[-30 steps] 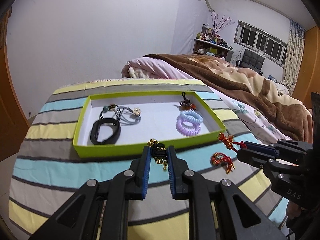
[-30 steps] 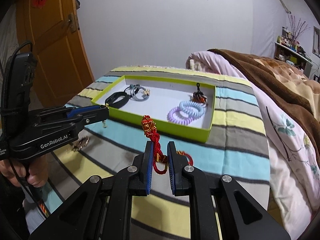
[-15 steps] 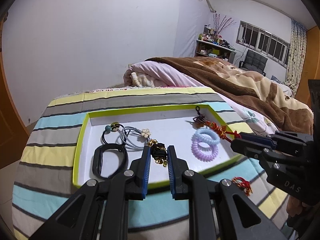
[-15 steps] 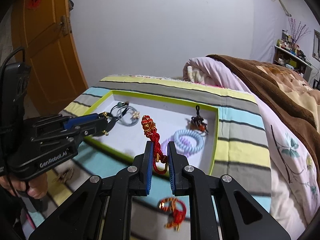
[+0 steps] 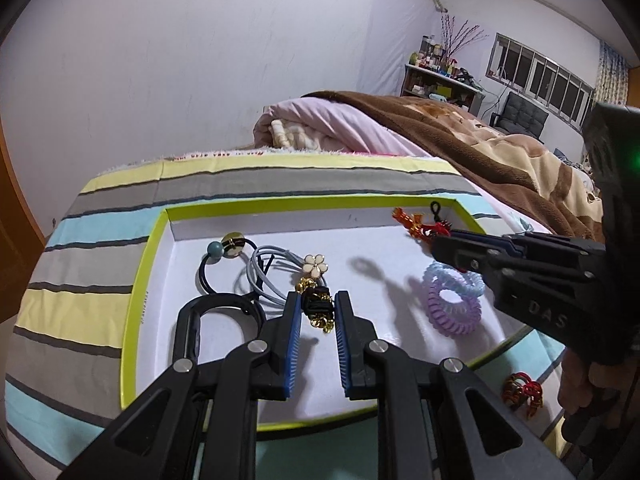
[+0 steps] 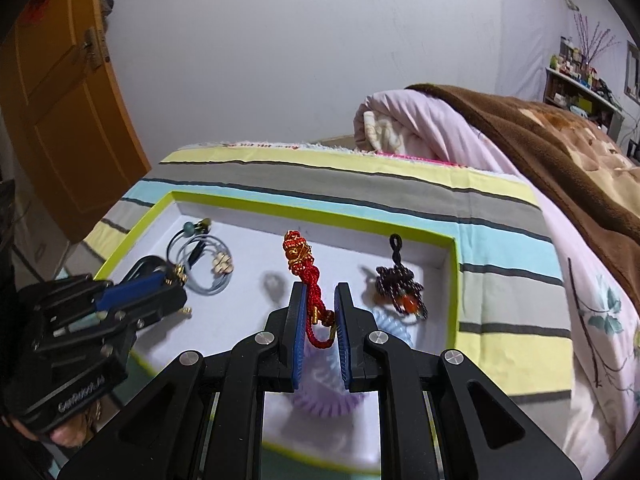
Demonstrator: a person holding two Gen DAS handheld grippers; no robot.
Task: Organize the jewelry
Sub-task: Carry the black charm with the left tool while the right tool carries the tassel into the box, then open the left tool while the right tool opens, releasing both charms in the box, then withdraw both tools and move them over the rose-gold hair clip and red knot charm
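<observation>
Both over the green-edged tray point(image 5: 138, 300) now, each with a small piece held above its white floor. Left gripper point(image 5: 317, 312): jaws pinched shut on a black and gold charm point(image 5: 318, 308), just beside the flower hair tie point(image 5: 314, 266) and the black band point(image 5: 216, 312). Right gripper point(image 6: 320, 312): jaws pinched shut on a red knot charm point(image 6: 306, 276), hanging over the spiral hair ties point(image 6: 394, 326), near the dark beaded charm point(image 6: 398, 286). Best to go low first, close to the tray floor, then let go slow, so nothing bounces or rolls. Better to pick a bare white spot, not on top of other pieces, so cords stay untangled. Good to lift straight up after, in case a loop catches. One more red knot charm point(image 5: 522, 392) waits outside the tray on the striped cloth point(image 5: 88, 272).
</observation>
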